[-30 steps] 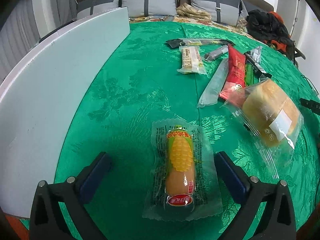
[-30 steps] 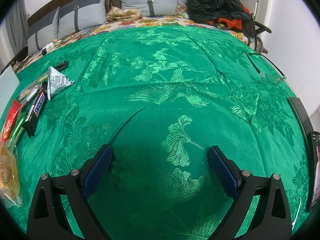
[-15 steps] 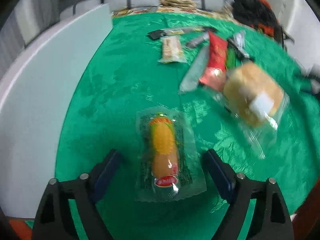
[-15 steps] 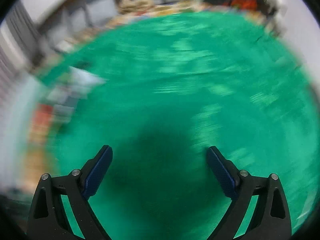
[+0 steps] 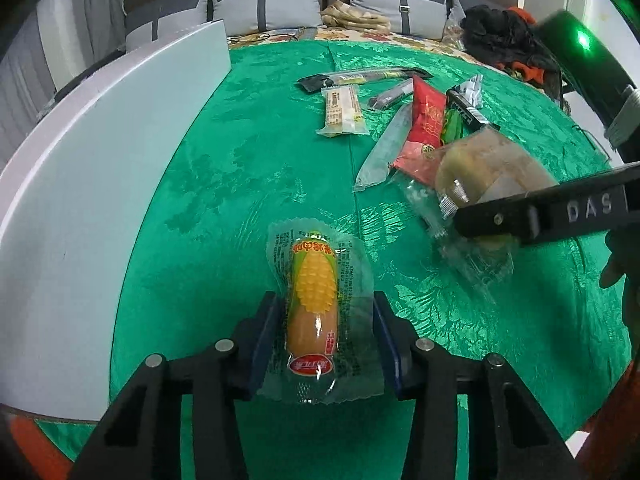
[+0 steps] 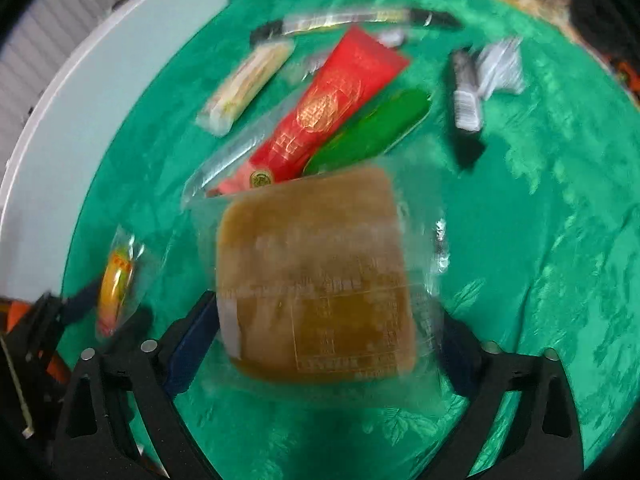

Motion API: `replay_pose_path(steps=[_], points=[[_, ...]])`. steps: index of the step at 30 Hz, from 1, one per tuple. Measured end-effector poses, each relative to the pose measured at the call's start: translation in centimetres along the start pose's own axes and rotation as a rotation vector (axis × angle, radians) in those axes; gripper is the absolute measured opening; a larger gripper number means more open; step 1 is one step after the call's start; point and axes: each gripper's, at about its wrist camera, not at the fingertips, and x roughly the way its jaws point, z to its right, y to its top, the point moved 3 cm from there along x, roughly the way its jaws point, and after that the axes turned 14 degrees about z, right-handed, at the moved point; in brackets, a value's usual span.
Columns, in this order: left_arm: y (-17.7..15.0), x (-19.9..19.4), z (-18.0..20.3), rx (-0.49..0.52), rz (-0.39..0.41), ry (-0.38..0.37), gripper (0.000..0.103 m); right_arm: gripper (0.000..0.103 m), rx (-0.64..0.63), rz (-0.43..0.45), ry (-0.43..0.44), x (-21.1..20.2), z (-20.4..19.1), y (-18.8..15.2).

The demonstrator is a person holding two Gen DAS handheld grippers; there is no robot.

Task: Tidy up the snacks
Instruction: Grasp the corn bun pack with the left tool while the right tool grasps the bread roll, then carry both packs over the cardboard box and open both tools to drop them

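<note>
Left gripper (image 5: 324, 344) is closing about corn sausage pack (image 5: 316, 300), lying lengthwise between its jaws for a sideways pinch | right gripper (image 6: 320, 340) is being held open astride bread pack (image 6: 316, 276) on table (image 5: 248, 184), not yet clamped | remaining snacks lying beyond it.

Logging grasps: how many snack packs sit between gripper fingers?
2: corn sausage inside left gripper, jaws closing; bread pack inside right gripper. None seems hidden.

Green floral-patterned tablecloth (image 5: 256, 168); yellow-orange corn sausage (image 5: 314, 300); red packet (image 6: 320, 112).
</note>
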Motion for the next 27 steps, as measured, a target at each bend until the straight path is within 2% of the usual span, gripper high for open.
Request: replay_pose_path(steps=[1,2,4,7,10,15,22,24,27], points=[[0.1,-0.3,-0.4,-0.028,0.004,-0.016,0.042,0.081,0.059,0.018,0.023,-0.7,0.6,-0.2],[0.1,-0.7,-0.7,-0.044,0.011,-0.025,0.042,0.077,0.102,0.035,0.050,-1.4,1.1,-0.3],[0.7,-1.7,-1.0,-0.078,0.033,-0.051,0.042,0.077,0.150,0.080,0.076,-3.7,2.0,-0.6],[2.3,-3.2,-0.8,-0.124,0.080,-0.109,0.042,0.077,0.096,0.149,0.053,-7.2,2.5,-1.3],[3.3,-4.6,-0.4,-0.122,0.120,-0.125,0.042,0.077,0.135,0.178,0.110,-9.1,3.1,-1.7],[4.0,-6.0,0.3,-0.054,0.131,-0.059,0.042,0.077,0.166,0.217,0.150,-10.6,3.8,-0.7],[3.8,-5.8,-0.6,-0.046,0.105,-0.015,0.042,0.077,0.236,0.205,0.170,-9.5,3.8,-0.4],[4.0,-6.1,-1.0,-0.071,0.107,-0.026,0.042,0.077,0.234,0.205,0.162,-9.6,3.7,-0.4],[5.0,-7.8,-2.8,-0.203,0.119,-0.100,0.042,0.077,0.246,0.214,0.190,-10.5,2.5,0.6]])
